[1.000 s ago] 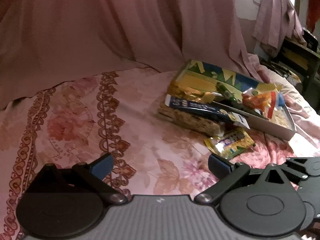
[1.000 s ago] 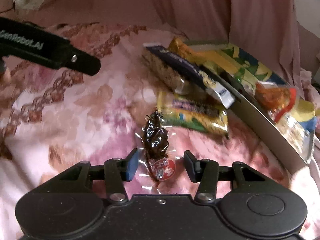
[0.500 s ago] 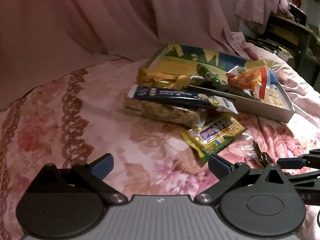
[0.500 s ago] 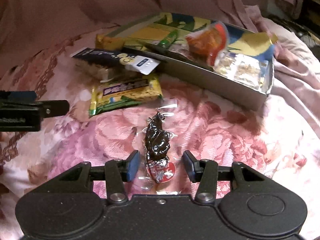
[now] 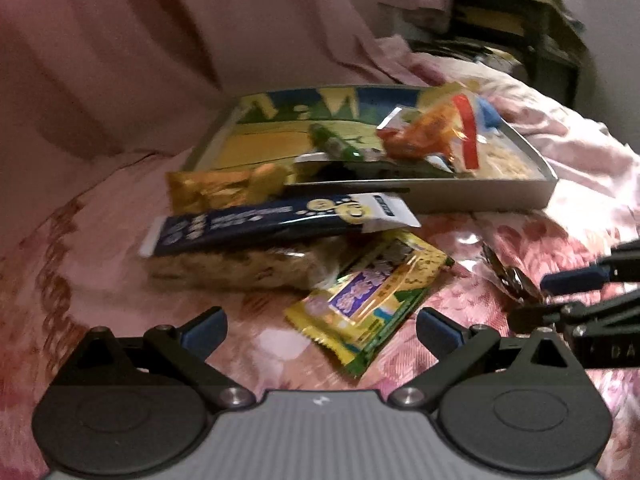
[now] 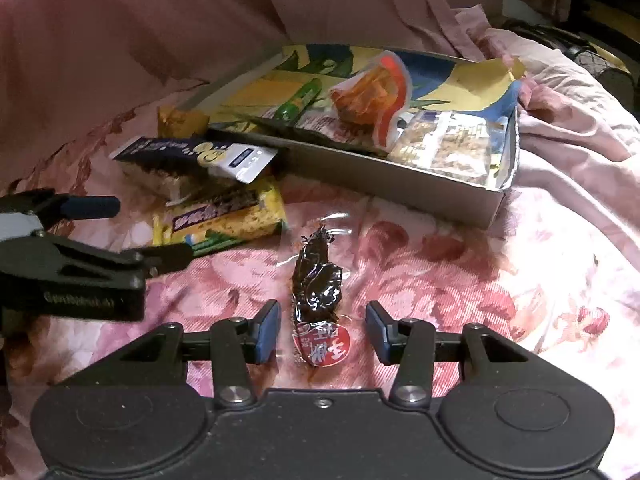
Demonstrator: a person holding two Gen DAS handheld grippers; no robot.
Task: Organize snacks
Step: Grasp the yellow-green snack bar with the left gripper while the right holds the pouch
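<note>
While both tongs hang over the bed covered with a pink floral bedspread, the right tongs stand partly open with a gap on each side of the clear vacuum pouch of dark brown food with a red round label; the pouch lies flat on the bedspread between the blue pads, and neither pad touches it; the left tongs are spread wide and hold nothing, their blue pads just short of the yellow and green snack packet with purple print, which lies on the bedspread; that packet's far end is tucked under a clear bag of pale puffed snack with a dark blue header card; a crinkled gold foil packet lies just behind it, against the near wall of the shallow grey cardboard box with a blue and yellow printed inside; in the box lie a green wrapped stick, an orange snack pouch with a red stripe and a clear pack of pale crumbly squares; pink drapery hangs behind the bed's far edge.
</note>
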